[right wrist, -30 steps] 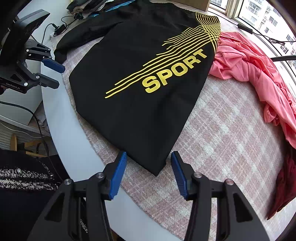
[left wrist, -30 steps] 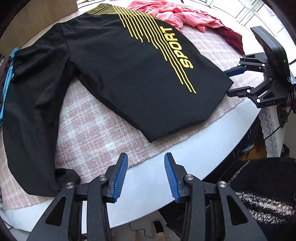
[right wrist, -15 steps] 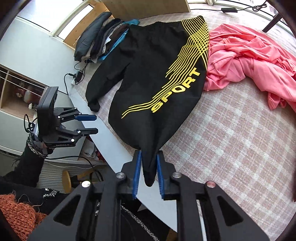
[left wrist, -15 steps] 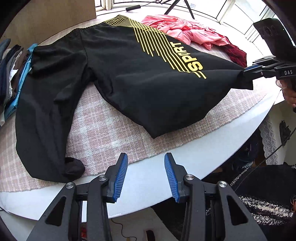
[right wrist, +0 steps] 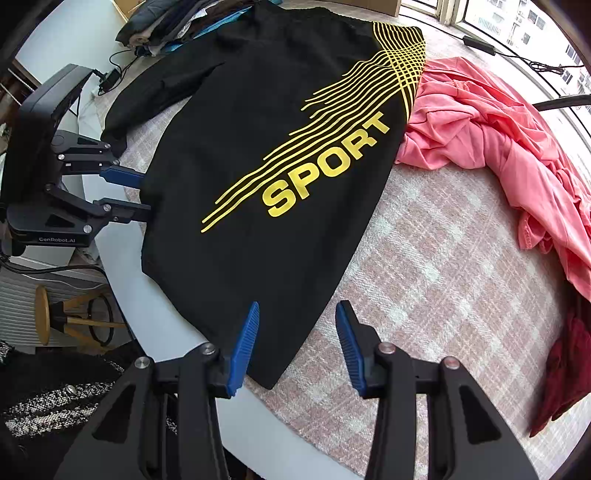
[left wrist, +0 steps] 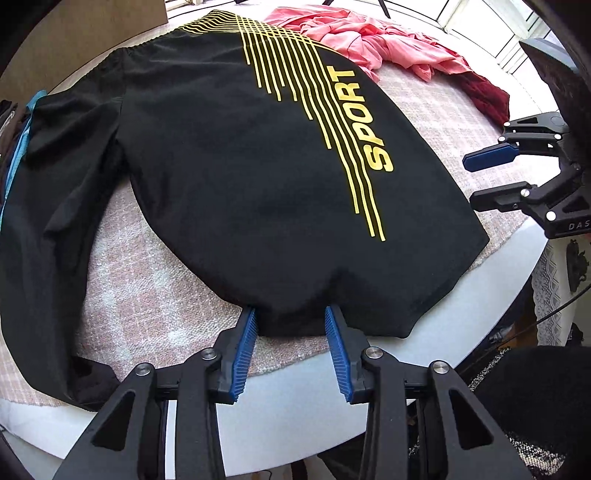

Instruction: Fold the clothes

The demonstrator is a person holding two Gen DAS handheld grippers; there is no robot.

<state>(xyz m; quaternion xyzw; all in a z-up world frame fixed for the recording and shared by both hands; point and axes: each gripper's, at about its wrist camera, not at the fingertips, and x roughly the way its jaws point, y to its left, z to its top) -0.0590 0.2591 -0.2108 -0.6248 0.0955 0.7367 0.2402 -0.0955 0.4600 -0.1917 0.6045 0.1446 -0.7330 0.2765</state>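
A black long-sleeved shirt (left wrist: pixel 240 177) with yellow stripes and the word SPORT lies flat on a pink checked cloth (left wrist: pixel 147 295); it also shows in the right wrist view (right wrist: pixel 258 147). My left gripper (left wrist: pixel 291 325) is open, its jaws on either side of the hem's left corner. My right gripper (right wrist: pixel 295 325) is open over the hem's right corner. Each gripper shows in the other's view: the right one (left wrist: pixel 491 177) and the left one (right wrist: pixel 133 192), both open.
A pink garment (right wrist: pixel 498 147) and a dark red one (right wrist: pixel 569 362) lie on the cloth to the right. A pile of dark clothes (right wrist: pixel 177 22) sits at the far left. The white round table edge (left wrist: pixel 480 302) is near. A wooden stool (right wrist: pixel 55 314) stands below.
My right gripper has let go of the hem corner and opened; the shirt lies flat again. My left gripper has moved forward so that its open jaws flank the hem.
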